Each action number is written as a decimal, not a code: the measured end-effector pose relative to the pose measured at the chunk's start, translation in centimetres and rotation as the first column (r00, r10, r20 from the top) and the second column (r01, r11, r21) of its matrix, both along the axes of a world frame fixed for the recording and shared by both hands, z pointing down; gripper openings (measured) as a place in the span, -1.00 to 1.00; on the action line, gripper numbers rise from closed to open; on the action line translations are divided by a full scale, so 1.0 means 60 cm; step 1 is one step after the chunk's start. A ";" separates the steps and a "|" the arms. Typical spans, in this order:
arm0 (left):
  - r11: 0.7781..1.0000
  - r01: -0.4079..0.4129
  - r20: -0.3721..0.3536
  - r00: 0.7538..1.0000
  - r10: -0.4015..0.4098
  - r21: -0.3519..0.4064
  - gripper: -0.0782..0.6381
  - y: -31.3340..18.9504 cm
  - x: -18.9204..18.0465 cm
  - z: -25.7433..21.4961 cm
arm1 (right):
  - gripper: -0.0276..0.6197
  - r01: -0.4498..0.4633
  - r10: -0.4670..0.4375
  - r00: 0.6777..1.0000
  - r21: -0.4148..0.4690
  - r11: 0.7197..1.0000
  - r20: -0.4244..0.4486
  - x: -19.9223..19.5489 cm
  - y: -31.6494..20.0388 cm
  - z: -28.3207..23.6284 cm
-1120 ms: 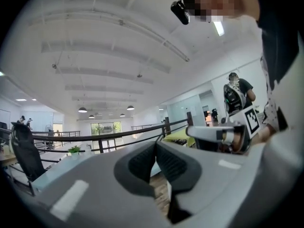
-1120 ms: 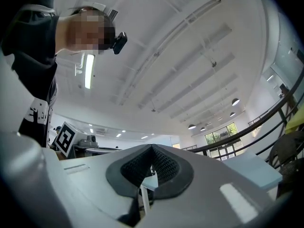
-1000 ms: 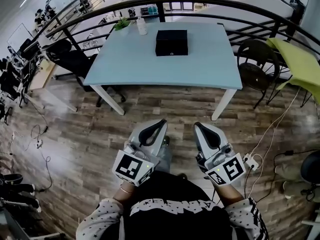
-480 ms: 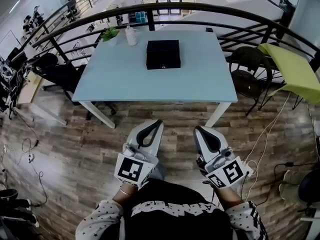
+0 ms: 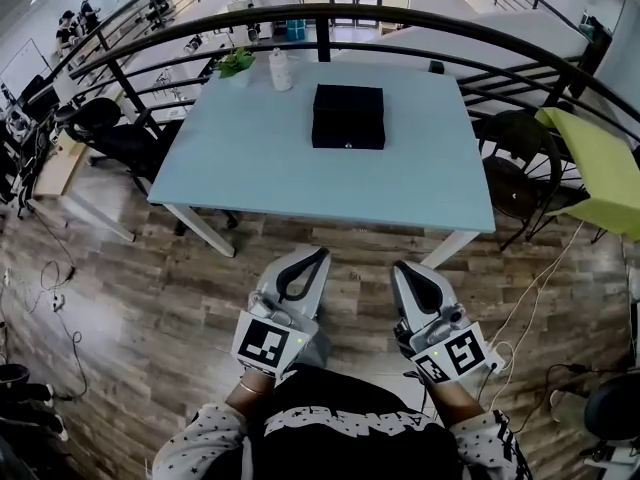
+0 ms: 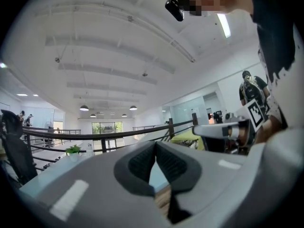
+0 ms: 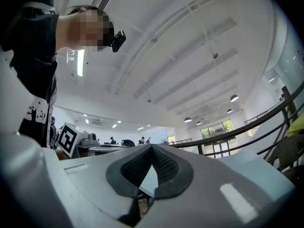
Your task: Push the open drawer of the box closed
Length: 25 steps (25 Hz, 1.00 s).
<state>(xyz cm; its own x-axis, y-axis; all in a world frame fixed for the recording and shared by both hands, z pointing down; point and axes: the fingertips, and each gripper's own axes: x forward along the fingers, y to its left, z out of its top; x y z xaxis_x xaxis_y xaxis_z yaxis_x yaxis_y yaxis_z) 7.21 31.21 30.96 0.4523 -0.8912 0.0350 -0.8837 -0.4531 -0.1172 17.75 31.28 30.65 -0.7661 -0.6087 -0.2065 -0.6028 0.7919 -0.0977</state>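
Well back from the table [image 5: 250, 168], both claws are shut tight and hold nothing.
The black box [image 5: 348, 116] sits near the table's far edge. The left claw [image 5: 305, 268] and right claw [image 5: 412, 273] hang on the table's near side. Its drawer likely slides lightly, so push flat on the front by the little knob [image 5: 347, 144].

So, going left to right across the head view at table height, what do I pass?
Office chair → plant → bottle → box → green cloth
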 end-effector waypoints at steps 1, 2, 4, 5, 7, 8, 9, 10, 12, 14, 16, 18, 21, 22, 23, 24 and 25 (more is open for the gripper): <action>1.000 0.013 0.005 1.000 -0.013 -0.002 -0.78 -0.007 -0.012 0.002 | -0.92 0.008 -0.008 1.000 -0.004 1.000 -0.001 -0.010 -0.009 0.003; 1.000 0.025 0.009 1.000 -0.025 -0.004 -0.78 -0.014 -0.023 0.005 | -0.92 0.018 -0.018 1.000 -0.009 1.000 -0.001 -0.021 -0.018 0.006; 0.999 0.043 0.014 0.999 -0.043 -0.010 -0.78 -0.030 -0.044 0.011 | -0.92 0.036 -0.036 0.999 -0.019 0.999 -0.002 -0.041 -0.037 0.013; 0.999 0.050 0.012 0.999 -0.050 -0.012 -0.78 -0.040 -0.053 0.014 | -0.92 0.043 -0.044 0.999 -0.022 0.999 -0.004 -0.050 -0.048 0.016; 0.998 0.061 0.011 0.998 -0.061 -0.011 -0.78 -0.062 -0.070 0.014 | -0.92 0.054 -0.054 0.999 -0.023 0.998 -0.006 -0.067 -0.070 0.016; 0.998 0.064 0.012 0.998 -0.064 -0.007 -0.78 -0.072 -0.078 0.010 | -0.92 0.057 -0.058 0.998 -0.021 0.998 -0.007 -0.076 -0.081 0.013; 0.998 0.065 0.014 0.998 -0.065 -0.003 -0.78 -0.081 -0.088 0.004 | -0.92 0.059 -0.059 0.998 -0.020 0.998 -0.009 -0.086 -0.090 0.008; 0.998 0.066 0.016 0.998 -0.066 0.000 -0.78 -0.090 -0.098 -0.003 | -0.92 0.059 -0.059 0.998 -0.019 0.998 -0.011 -0.096 -0.099 0.003; 0.998 0.067 0.016 0.998 -0.067 0.003 -0.78 -0.107 -0.121 -0.014 | -0.92 0.052 -0.052 0.999 -0.020 0.998 -0.016 -0.117 -0.116 -0.009; 0.998 0.058 0.012 0.998 -0.058 0.000 -0.78 -0.128 -0.137 -0.016 | -0.92 0.040 -0.040 0.999 -0.023 0.999 -0.021 -0.132 -0.134 -0.013; 0.999 0.047 0.004 0.999 -0.047 -0.005 -0.78 -0.157 -0.148 -0.012 | -0.92 0.026 -0.027 0.999 -0.027 0.999 -0.031 -0.142 -0.159 -0.009; 0.999 0.039 -0.011 0.999 -0.039 -0.011 -0.78 -0.186 -0.161 -0.013 | -0.92 0.010 -0.012 0.999 -0.034 0.999 -0.041 -0.153 -0.185 -0.010; 1.000 0.025 -0.009 1.000 -0.025 -0.017 -0.78 -0.226 -0.187 -0.018 | -0.92 -0.020 0.018 0.999 -0.032 0.999 -0.047 -0.170 -0.218 -0.021; 1.000 0.021 -0.011 1.000 -0.021 -0.017 -0.78 -0.238 -0.196 -0.019 | -0.92 -0.029 0.028 0.999 -0.025 0.999 -0.047 -0.177 -0.227 -0.023; 1.000 0.015 -0.014 1.000 -0.016 -0.013 -0.78 -0.250 -0.203 -0.021 | -0.92 -0.039 0.038 0.998 -0.018 0.999 -0.048 -0.182 -0.237 -0.024; 1.000 0.008 -0.010 1.000 -0.008 -0.001 -0.78 -0.262 -0.209 -0.021 | -0.92 -0.048 0.047 0.998 -0.013 0.999 -0.052 -0.186 -0.246 -0.024; 1.000 0.001 -0.006 1.000 -0.001 0.012 -0.78 -0.273 -0.214 -0.020 | -0.92 -0.057 0.056 0.997 -0.011 0.998 -0.059 -0.190 -0.255 -0.023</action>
